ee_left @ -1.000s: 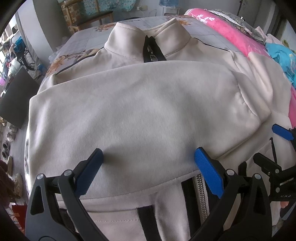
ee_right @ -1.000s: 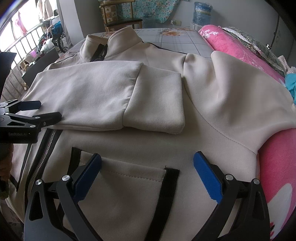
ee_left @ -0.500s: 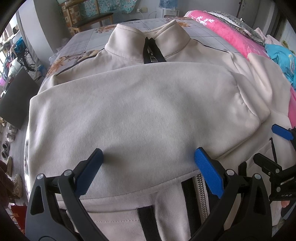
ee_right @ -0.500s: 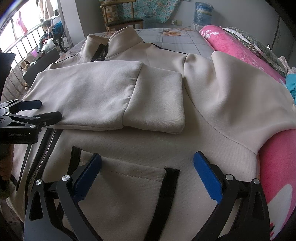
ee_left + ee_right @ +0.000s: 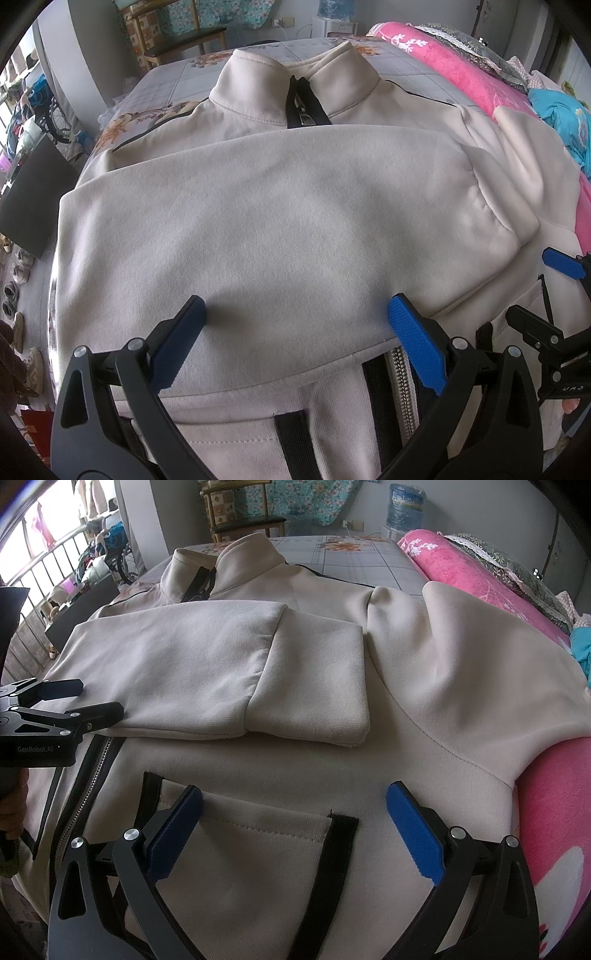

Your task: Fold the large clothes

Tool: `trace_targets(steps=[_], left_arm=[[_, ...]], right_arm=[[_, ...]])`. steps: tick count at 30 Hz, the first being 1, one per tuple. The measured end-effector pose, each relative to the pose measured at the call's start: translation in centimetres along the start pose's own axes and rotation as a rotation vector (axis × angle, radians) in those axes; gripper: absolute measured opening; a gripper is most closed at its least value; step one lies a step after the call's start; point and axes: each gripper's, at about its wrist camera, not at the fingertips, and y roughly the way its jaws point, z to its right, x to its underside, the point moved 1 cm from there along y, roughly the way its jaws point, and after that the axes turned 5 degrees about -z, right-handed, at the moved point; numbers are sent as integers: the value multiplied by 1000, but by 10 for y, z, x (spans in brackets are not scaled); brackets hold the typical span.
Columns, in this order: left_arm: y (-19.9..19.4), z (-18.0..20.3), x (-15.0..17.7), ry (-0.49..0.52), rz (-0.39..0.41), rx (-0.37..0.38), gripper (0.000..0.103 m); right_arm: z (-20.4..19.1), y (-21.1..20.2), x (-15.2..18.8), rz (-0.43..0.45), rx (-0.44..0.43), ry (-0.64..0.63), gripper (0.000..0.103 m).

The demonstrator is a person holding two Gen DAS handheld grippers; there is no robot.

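A large beige zip-up jacket lies front up on the bed, collar at the far end. One sleeve is folded across the chest, its cuff toward the right. The other sleeve lies out to the right over a pink blanket. My left gripper is open and empty just above the folded sleeve's lower edge; it also shows in the right wrist view. My right gripper is open and empty over the black-trimmed pocket; it also shows in the left wrist view.
A pink blanket runs along the bed's right side, with turquoise cloth on it. The floral bedsheet shows beyond the collar. A wooden chair and water bottle stand at the far wall. Shoes lie on the floor left.
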Motion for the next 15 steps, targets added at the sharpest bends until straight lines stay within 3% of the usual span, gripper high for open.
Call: trace_targets(steps=[15], left_arm=[[0, 0, 0, 5, 4, 3, 96]], right_arm=[[-2, 2, -1, -13, 10, -5, 97]])
